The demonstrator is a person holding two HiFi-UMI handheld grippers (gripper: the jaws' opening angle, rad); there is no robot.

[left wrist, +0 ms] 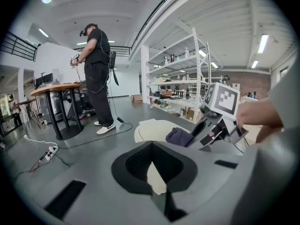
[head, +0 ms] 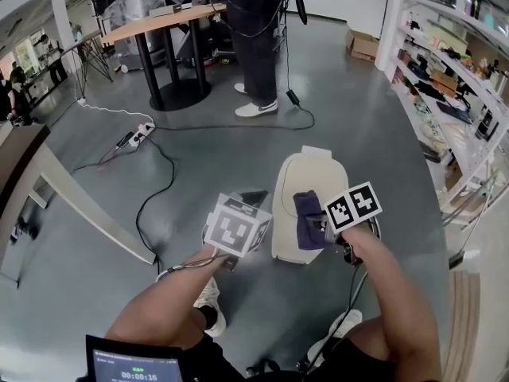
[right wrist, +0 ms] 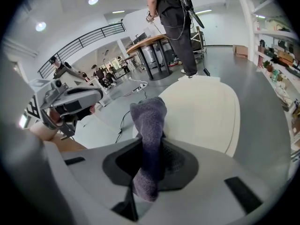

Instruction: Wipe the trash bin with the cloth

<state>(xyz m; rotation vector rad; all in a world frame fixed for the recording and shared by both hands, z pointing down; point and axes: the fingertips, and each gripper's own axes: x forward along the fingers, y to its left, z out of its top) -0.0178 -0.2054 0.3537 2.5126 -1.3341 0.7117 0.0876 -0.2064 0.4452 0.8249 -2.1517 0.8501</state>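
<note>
— Where's the cloth (head: 308, 215)?
— Purple, bunched on the lid of the cream trash bin (head: 306, 173), at the fingers of the right gripper (head: 324, 228).
— And the left gripper (head: 253, 204)?
— Just beside the bin's left side, over the grey floor (head: 358, 110). Farther off, a person (head: 254, 46) stands by a desk (head: 159, 18).

A small dark screen (head: 134, 366) at the bottom edge of the head view shows a timer in pale digits, reading about 00:00:16. The cube (head: 236, 228) on the left gripper (head: 253, 200) and the one on the right gripper (head: 322, 225) bear black-and-white square marker patterns.
</note>
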